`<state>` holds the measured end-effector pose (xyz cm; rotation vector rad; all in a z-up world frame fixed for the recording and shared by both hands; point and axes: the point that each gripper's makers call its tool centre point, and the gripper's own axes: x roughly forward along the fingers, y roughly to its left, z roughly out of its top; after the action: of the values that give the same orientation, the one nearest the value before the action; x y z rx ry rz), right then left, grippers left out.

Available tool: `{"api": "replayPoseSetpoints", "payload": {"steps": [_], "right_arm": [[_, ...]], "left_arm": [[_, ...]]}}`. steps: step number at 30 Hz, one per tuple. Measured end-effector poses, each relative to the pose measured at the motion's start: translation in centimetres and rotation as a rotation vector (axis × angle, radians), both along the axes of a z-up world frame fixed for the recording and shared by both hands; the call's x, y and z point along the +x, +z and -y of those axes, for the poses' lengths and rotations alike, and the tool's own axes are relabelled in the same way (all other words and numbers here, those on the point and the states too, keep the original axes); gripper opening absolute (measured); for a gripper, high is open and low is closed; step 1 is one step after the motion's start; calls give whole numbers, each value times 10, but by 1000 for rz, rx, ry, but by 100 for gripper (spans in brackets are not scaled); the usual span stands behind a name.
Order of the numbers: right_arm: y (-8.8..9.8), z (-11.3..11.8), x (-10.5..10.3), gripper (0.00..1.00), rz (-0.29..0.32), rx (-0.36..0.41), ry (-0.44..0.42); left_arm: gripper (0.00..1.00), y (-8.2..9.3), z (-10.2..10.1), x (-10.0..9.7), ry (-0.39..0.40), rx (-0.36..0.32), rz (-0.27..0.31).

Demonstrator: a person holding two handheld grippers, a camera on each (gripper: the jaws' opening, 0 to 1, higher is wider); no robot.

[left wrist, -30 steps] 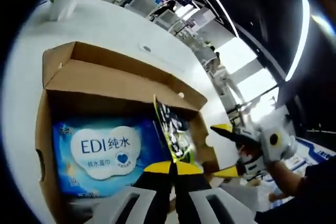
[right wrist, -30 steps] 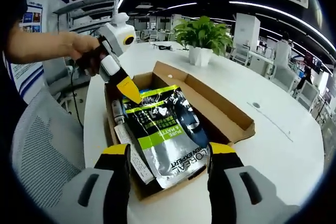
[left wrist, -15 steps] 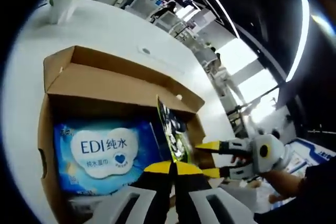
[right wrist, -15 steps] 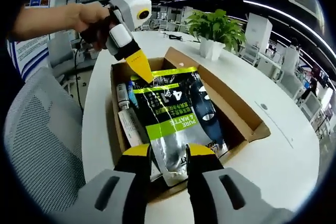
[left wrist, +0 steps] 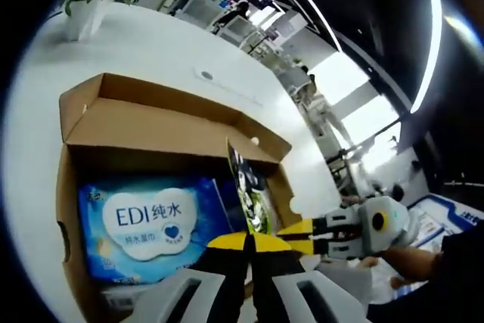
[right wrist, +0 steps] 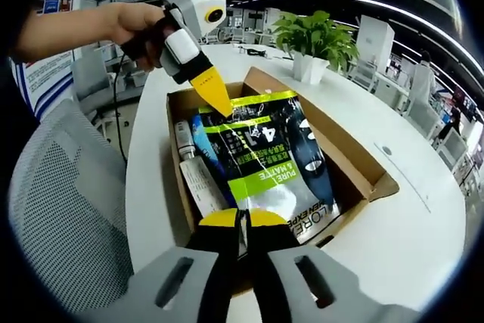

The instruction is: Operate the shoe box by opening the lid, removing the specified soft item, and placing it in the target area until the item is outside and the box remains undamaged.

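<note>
Pouch [right wrist: 268, 172] upright in box [right wrist: 361, 174]; wipes pack [left wrist: 147, 225] beside; plant [right wrist: 314, 39] beyond.

Pouch [right wrist: 268, 168] upright in open box [right wrist: 355, 175], wipes pack [left wrist: 144, 221] flat beside it.

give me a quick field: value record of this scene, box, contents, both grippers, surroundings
box: open cardboard shoe box on white table, lid flap folded back
soft item: black and green pouch, held between both grippers
other contents: blue EDI wet wipes pack; white tube
left gripper: shut on pouch's top edge
right gripper: shut on pouch's lower edge
surroundings: potted plant, mesh chair
</note>
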<state>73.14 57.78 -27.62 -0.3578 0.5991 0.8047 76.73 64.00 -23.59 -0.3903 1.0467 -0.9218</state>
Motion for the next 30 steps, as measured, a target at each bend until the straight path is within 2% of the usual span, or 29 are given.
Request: {"api": "replayPoseSetpoints", "payload": {"steps": [10, 21, 30], "right_arm": [[12, 3, 2, 0, -14, 31, -18], [38, 1, -3, 0, 7, 43, -5], [52, 13, -5, 0, 18, 33, -6]], "left_arm": [[0, 10, -2, -5, -6, -7, 20], [0, 26, -7, -10, -11, -16, 64], [0, 40, 8, -10, -53, -14, 117]]}}
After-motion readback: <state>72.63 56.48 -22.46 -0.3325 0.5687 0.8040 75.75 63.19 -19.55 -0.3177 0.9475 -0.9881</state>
